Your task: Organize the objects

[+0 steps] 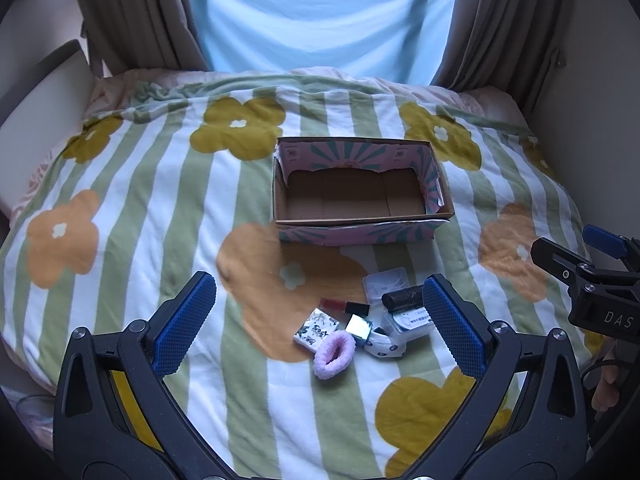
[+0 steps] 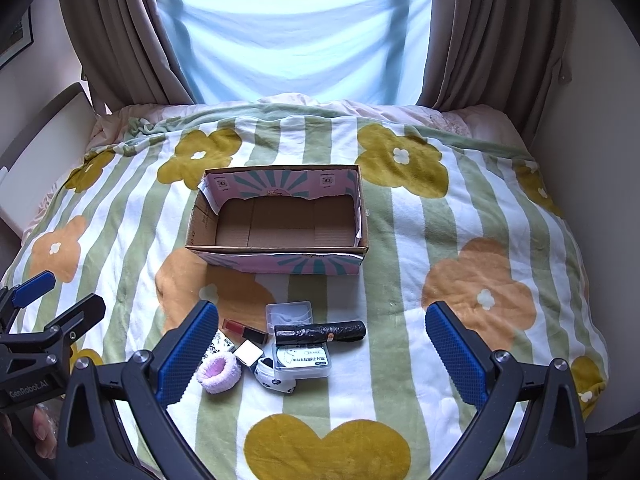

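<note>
An empty cardboard box with pink and teal sides stands open on the bed. In front of it lies a small pile: a pink fluffy scrunchie, a black roll of bags, a red lip tube, two clear plastic cases, a small mirror square, a patterned packet and a patterned sock. My left gripper hovers open over the pile. My right gripper is open above it too.
A flowered, green-striped blanket covers the bed. Curtains and a covered window stand behind. A pale headboard is on the left. The other gripper shows at each view's edge.
</note>
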{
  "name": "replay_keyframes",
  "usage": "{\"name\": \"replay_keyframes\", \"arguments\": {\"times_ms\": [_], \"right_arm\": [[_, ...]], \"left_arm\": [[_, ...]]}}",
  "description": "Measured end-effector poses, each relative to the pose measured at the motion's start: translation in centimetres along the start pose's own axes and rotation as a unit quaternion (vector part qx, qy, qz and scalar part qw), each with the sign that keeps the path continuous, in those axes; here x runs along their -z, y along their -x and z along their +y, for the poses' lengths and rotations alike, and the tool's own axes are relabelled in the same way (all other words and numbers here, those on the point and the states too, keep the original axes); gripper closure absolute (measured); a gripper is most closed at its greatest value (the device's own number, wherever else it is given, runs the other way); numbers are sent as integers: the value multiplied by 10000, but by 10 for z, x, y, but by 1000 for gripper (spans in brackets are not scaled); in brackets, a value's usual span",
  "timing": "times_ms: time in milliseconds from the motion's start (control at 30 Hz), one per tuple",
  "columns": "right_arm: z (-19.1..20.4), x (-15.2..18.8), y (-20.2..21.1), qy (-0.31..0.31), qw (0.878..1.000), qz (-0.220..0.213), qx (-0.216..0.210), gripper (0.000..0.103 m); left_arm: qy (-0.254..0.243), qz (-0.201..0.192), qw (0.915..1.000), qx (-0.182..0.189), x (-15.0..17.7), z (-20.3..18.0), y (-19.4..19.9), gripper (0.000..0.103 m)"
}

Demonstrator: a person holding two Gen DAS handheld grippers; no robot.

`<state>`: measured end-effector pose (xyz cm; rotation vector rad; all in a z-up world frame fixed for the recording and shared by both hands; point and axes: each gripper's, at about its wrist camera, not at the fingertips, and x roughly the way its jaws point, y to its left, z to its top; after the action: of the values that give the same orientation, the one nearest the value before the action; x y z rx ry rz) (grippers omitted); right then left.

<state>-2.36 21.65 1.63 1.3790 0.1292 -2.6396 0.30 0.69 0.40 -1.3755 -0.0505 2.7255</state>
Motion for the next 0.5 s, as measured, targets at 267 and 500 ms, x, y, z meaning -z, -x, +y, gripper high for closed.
{"name": "replay_keyframes", "arguments": {"times_ms": [267,500], "right_arm": [[1,-1,-1,12,10000,-7,-14,1],[-1,-4,-2,-12,10000,-18,-3,1]], "left_arm": [[6,3,10000,-8,0,0,0,0],[4,5,10000,-2,0,0,0,0]]}}
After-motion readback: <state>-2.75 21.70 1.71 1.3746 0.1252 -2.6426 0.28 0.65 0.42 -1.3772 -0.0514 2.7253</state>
